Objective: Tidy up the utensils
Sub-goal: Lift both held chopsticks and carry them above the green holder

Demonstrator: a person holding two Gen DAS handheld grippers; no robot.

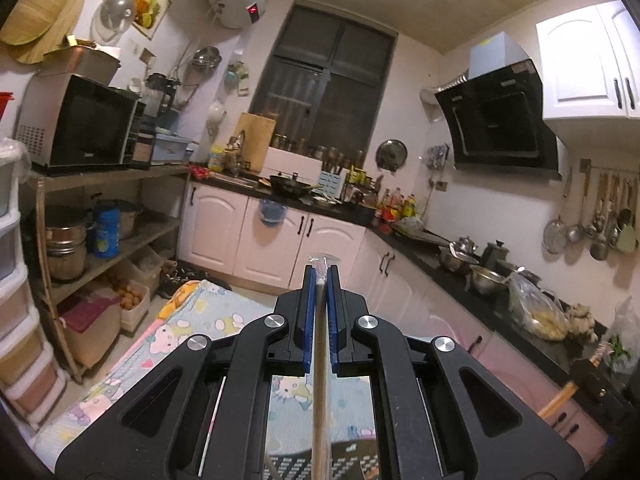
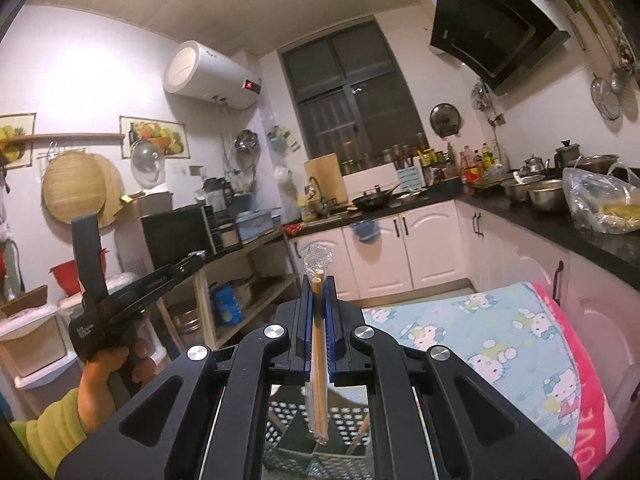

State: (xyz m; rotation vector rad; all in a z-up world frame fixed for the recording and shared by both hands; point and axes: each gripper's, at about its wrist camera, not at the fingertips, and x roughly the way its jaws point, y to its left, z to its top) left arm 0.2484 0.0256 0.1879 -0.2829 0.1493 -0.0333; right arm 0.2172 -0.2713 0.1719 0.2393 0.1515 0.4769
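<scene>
Two grippers: my left gripper [image 1: 321, 280] and right gripper [image 2: 319, 290], each clamped on one wrapped chopstick pair.
Left pair [image 1: 320, 360]: lies lengthwise between the jaws, tip forward.
Right pair [image 2: 318, 360]: same axis, two tips [image 2: 317, 276] showing in plastic.
Basket [image 2: 288, 432]: one, perforated, directly below and behind both, so I judge the drop is downward.
Nearer: cannot tell.

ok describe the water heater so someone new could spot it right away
Start at the dark window on the far wall. Just left of it, high up near the ceiling, hangs the water heater, a fat white drum lying sideways. It alone shows a small red lit display at its window end.
</scene>
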